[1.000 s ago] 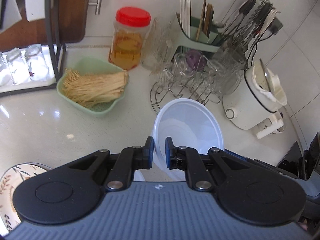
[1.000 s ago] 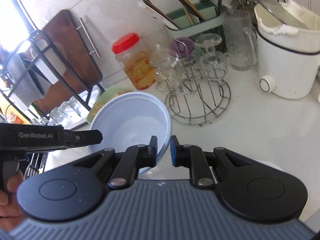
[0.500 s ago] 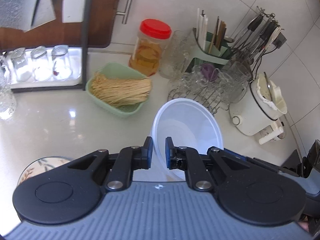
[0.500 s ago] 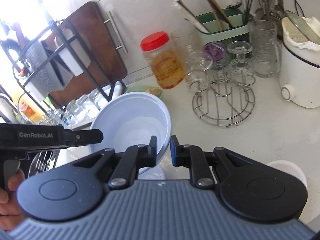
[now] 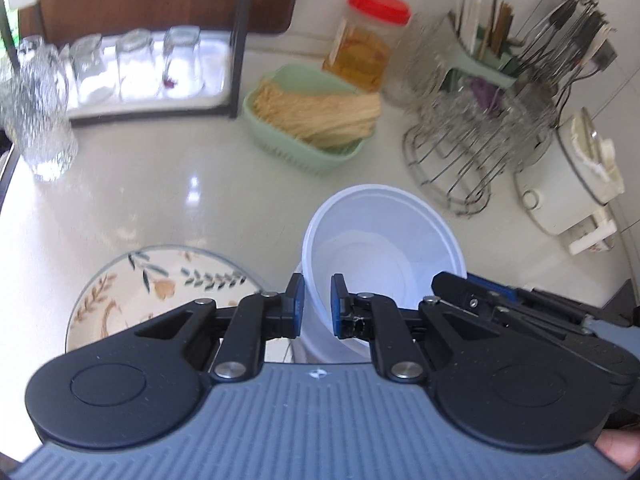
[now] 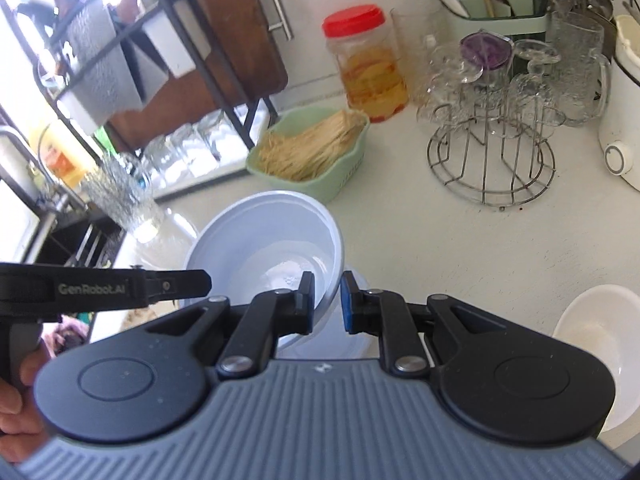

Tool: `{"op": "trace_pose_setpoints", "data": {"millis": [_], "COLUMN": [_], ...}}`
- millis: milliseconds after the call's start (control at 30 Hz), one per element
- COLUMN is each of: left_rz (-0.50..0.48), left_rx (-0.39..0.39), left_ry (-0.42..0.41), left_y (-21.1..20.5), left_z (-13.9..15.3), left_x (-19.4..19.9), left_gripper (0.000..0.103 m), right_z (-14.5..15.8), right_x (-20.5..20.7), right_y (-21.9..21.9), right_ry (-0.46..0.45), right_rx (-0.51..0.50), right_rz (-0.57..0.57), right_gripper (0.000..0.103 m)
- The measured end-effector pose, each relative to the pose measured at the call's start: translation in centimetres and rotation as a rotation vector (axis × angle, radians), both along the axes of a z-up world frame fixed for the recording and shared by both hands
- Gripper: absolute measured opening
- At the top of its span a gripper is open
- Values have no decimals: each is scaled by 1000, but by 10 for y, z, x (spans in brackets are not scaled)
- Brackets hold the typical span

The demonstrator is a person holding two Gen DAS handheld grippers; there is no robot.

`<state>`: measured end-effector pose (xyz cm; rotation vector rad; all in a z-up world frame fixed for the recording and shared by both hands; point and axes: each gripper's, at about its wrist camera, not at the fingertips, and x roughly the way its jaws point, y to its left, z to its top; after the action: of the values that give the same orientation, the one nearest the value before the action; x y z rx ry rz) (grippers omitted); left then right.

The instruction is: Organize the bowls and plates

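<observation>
A pale blue bowl [image 5: 384,248] hangs tilted above the white counter, held at two sides of its rim. My left gripper [image 5: 317,300] is shut on the near-left rim, with one blue pad inside the wall and one outside. My right gripper [image 6: 326,300] is shut on the opposite rim of the same bowl [image 6: 264,240]. A floral plate [image 5: 160,284] lies on the counter just left of the bowl. A white bowl [image 6: 600,328] sits at the right. Something white [image 6: 344,344] shows under the held bowl, mostly hidden.
Behind the bowl stand a green basket of dry noodles [image 5: 312,120], a red-lidded jar [image 5: 364,48], a wire rack of glasses [image 5: 472,148] and a white cooker [image 5: 568,180]. A black shelf with upturned glasses [image 5: 132,64] and a glass pitcher [image 5: 40,120] stand at the left.
Both grippers have carried the blue bowl leftwards and a little lower. The floral plate has come well into the left wrist view, and the white bowl shows at the right.
</observation>
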<state>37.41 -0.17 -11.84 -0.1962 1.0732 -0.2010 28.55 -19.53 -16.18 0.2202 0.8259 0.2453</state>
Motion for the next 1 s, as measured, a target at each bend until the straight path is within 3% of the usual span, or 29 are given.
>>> {"op": "trace_pose_setpoints", "data": {"millis": [167,400,500,633,1000], "left_rz": [-25,-10,-9,1,-26], "left_rx": [16,17,26,38,6], "left_ry": [31,9,-5,-46,-136], "left_y": [-6,-7,-8,-6,-16], "left_z": [-24,-29,-22,-9,29], "left_x": [-3,-6,-7,-13,-33], "left_gripper": [15,15,17,31,31], "right_z": [-16,-22,-19,-12,28], "right_x": [1,0,-1,-3,-29], "right_y": [1,2,1,0,-22], "right_ry": [31,51,45,37,-72], "right_rx": [-34,-50,-52,-68,-17], "right_rz": [-22,-18,-17,-33,-103], "right_gripper": [17,18,18,22,22]}}
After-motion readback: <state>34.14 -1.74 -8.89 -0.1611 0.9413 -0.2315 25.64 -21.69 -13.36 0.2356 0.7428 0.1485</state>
